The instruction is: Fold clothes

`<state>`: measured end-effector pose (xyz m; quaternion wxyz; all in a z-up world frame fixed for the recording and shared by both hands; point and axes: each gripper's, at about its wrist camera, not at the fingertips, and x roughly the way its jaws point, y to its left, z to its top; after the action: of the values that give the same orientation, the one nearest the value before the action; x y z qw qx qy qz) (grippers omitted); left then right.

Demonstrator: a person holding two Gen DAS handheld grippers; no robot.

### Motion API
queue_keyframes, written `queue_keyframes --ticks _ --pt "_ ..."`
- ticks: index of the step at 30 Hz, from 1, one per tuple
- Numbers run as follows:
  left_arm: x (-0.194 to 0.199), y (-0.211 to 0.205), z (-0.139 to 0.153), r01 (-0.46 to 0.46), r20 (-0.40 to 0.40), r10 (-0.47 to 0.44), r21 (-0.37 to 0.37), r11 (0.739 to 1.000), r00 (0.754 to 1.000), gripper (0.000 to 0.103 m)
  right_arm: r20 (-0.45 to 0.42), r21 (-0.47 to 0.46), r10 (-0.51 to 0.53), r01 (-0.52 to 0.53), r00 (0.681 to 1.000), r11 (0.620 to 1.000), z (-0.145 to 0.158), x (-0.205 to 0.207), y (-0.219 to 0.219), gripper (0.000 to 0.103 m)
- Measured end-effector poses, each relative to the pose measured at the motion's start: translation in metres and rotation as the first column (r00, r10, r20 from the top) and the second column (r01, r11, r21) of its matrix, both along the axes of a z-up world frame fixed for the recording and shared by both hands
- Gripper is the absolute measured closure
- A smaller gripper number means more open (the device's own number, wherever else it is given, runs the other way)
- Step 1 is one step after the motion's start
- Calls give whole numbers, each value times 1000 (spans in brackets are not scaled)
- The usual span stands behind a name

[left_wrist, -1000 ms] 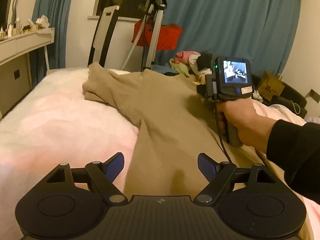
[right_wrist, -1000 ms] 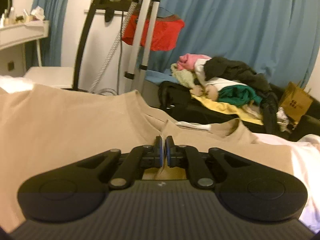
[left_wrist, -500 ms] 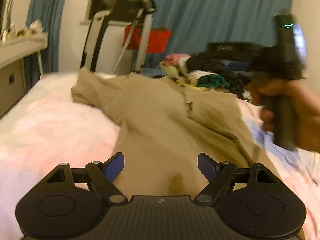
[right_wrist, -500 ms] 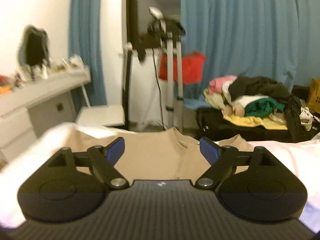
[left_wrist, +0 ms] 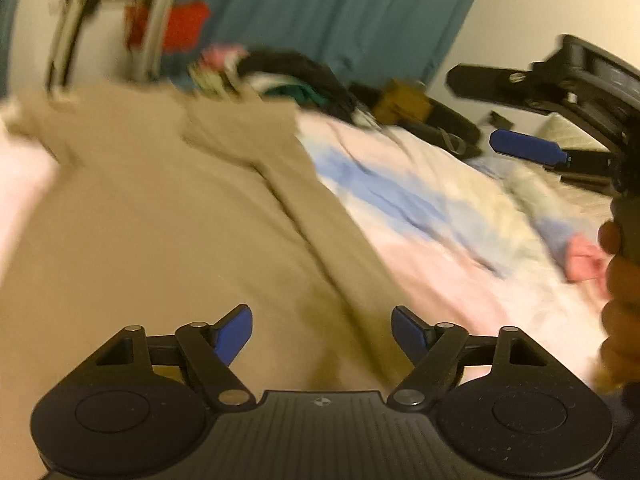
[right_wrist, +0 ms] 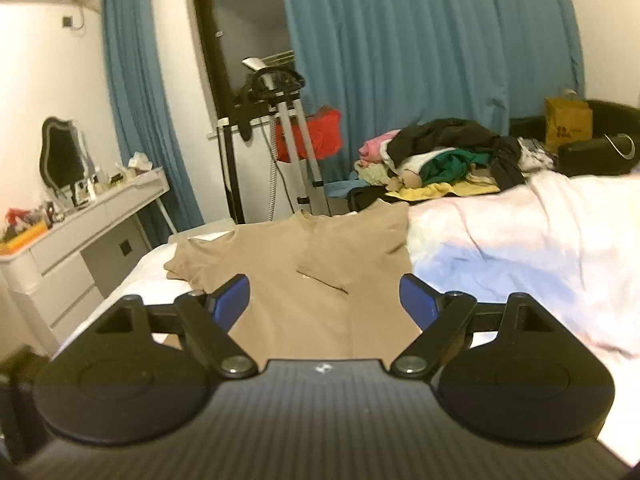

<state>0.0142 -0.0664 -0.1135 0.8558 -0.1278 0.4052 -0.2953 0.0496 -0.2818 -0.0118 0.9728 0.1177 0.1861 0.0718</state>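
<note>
A: Where's the tan cotton T-shirt (right_wrist: 304,276)?
B: Flat on the pale pink bedsheet (right_wrist: 520,240), one side folded in. Left gripper (left_wrist: 322,330) and right gripper (right_wrist: 324,300) both gape, empty.
A: Risk?
B: A shallow pinch could drag that fold loose.

Bed (right_wrist: 520,240) with pale pink and blue cover, tan shirt (right_wrist: 312,280) spread flat on it

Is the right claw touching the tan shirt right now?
Apart. The left wrist view shows the right claw open and raised clear above the bedcover, off to the side of the tan shirt.
</note>
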Motion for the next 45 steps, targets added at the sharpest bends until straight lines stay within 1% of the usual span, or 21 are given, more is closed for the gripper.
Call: queue_keyframes --ticks 1,3,4,5,6,9,11,13,16,20,22,24,26,27,29,30,32,36,41,43,45 --pt "7 -1 -8 9 -80 -15 -70 998 997 35 -2 24 -11 11 1000 1000 -2 -2 -7 20" --pt "20 -3 -25 6 -218 -51 -203 979 975 36 -9 76 -32 33 999 997 -7 -3 -21 20" --pt "25 -6 -33 2 -260 -70 -254 967 963 39 -14 91 -38 40 999 995 -10 -1 -27 20" --pt "27 -10 -39 7 -277 -88 -280 960 957 39 -25 99 -46 49 999 994 -14 0 -32 20" --pt "28 -16 -45 21 -283 -104 -281 960 954 39 -37 106 -55 59 998 993 -18 2 -38 20" --pt "31 -34 -60 43 -283 -94 -179 983 954 41 -84 157 -69 81 994 984 -30 8 -53 20" --pt "32 -39 -70 43 -276 -91 -174 984 957 39 -116 220 -58 83 992 972 -39 13 -63 20" --pt "36 -43 -74 51 -270 -102 -188 981 957 32 -143 280 -44 83 989 957 -47 17 -71 20" --pt "39 -41 -76 69 -270 -141 -260 963 952 33 -154 326 -30 80 988 942 -52 17 -75 20" --pt "40 -32 -91 70 -321 -233 -446 892 918 43 -138 343 -18 64 990 937 -50 15 -76 20" --pt "39 -29 -102 28 -363 -218 -462 887 906 49 -141 339 -18 65 990 939 -50 16 -76 20" --pt "39 -30 -110 15 -383 -198 -432 902 902 60 -145 334 -18 66 989 940 -50 17 -76 20" --pt "40 -34 -112 20 -380 -187 -404 915 906 66 -150 331 -18 68 988 941 -51 18 -76 20" --pt "40 -36 -113 22 -378 -182 -389 921 908 71 -154 330 -18 68 988 942 -51 18 -76 20" --pt "38 -37 -112 26 -383 -174 -362 932 907 87 -163 320 -21 73 986 945 -52 19 -74 20" --pt "37 -36 -110 32 -387 -171 -339 940 906 102 -166 315 -22 75 986 946 -52 19 -73 20" --pt "34 -31 -103 40 -382 -156 -295 955 911 101 -171 306 -24 76 985 949 -52 19 -72 20" --pt "25 -10 -76 33 -357 -140 -289 957 923 101 -175 287 -20 71 984 955 -52 20 -67 20" --pt "12 28 -51 -28 -348 -73 -276 961 935 101 -183 260 -30 78 983 962 -53 20 -64 20" --pt "8 38 -52 -51 -340 -30 -225 973 940 101 -183 251 -33 79 983 965 -53 20 -63 20" --pt "8 39 -56 -70 -342 19 -137 988 940 101 -182 241 -36 80 983 967 -53 19 -62 20"
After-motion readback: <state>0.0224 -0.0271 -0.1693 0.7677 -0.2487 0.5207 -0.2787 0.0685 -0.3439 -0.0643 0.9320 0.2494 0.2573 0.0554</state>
